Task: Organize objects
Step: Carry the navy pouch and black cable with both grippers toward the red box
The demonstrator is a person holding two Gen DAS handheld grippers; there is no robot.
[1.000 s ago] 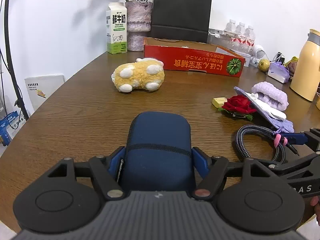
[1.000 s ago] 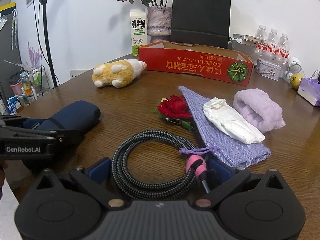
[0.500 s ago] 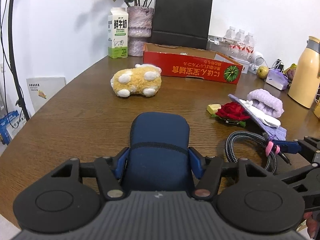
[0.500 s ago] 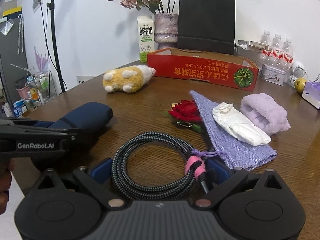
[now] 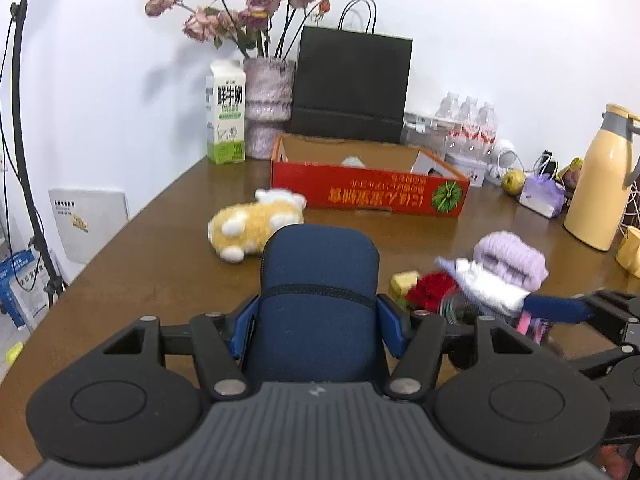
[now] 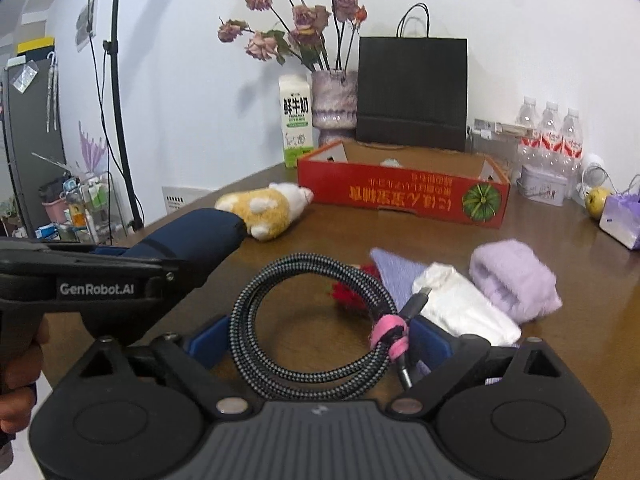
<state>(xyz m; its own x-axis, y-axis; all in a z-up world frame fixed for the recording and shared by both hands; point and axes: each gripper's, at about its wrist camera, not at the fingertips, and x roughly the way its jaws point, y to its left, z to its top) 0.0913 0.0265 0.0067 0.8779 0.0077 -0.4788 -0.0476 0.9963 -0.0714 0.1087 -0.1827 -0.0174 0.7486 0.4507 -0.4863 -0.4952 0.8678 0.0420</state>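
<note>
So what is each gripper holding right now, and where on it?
Left gripper: navy pouch, clamped across its sides. Right gripper: coiled braided cable, jaws closing on the coil's opposite sides.

We seem to be in a lived-in room of a home, perhaps doubling as a small studio. A brown wooden tabletop (image 5: 160, 264) carries household odds and ends. Along its far edge, against a plain white wall, stand a milk carton (image 5: 225, 112), a vase of dried roses (image 5: 269, 108) and a black paper bag (image 5: 352, 88), with a pack of water bottles (image 6: 550, 132) and a yellow thermos (image 5: 598, 184) toward the far right corner. A plush toy (image 5: 252, 226) lies nearer the middle. Left of the tabletop we see a light stand (image 6: 116, 92) and a cluttered shelf of bottles (image 6: 80, 208).
</note>
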